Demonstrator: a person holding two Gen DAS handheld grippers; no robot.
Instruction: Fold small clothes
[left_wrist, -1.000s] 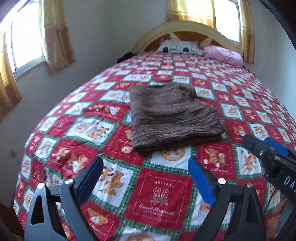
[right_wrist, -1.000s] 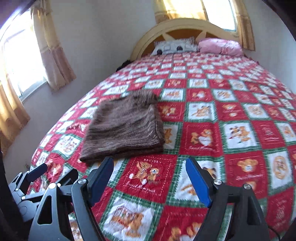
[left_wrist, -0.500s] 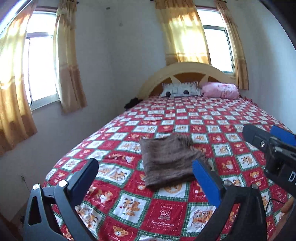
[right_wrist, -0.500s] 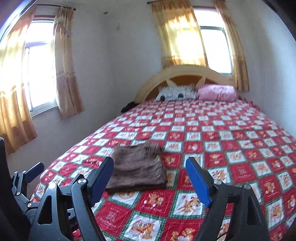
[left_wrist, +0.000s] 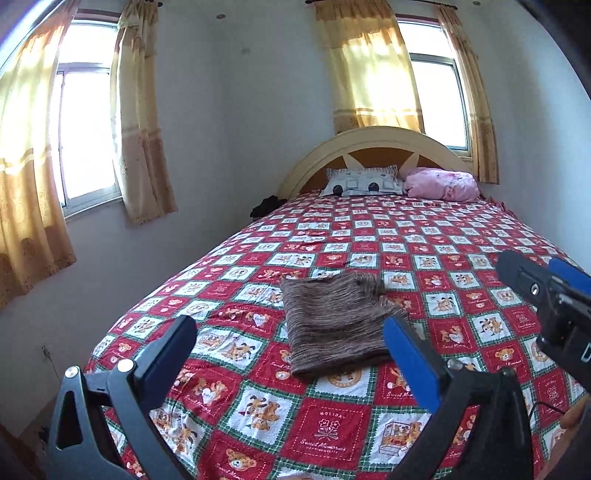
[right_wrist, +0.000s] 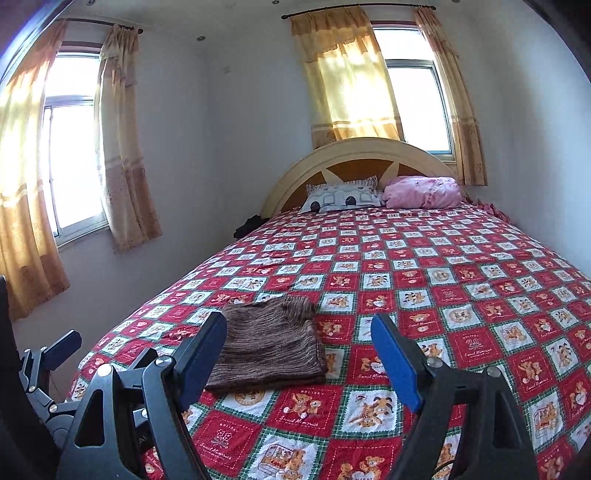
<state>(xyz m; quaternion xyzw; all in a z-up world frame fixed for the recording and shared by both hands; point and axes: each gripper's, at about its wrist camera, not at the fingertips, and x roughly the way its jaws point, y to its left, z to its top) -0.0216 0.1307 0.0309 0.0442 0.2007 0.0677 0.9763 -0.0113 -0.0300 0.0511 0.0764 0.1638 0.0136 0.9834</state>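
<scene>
A brown knitted garment lies folded into a rough rectangle on the red and white patchwork bedspread, toward the bed's near left part. My left gripper hangs above the foot of the bed, short of the garment, open wide with nothing between its blue pads. The right gripper is also open and empty, raised off the bed; in its view the garment shows past its left finger. Neither gripper touches the cloth. The right gripper's fingers reach in at the right edge of the left wrist view.
A grey patterned pillow and a pink pillow lean on the arched headboard. A dark bundle sits by the bed's far left corner. Curtained windows line the left and back walls. The wall runs close along the bed's left side.
Both grippers have risen, drawn back from the bed and tipped upward, so the garment looks smaller and farther off. The left jaws have spread a little wider. The garment has not moved.
</scene>
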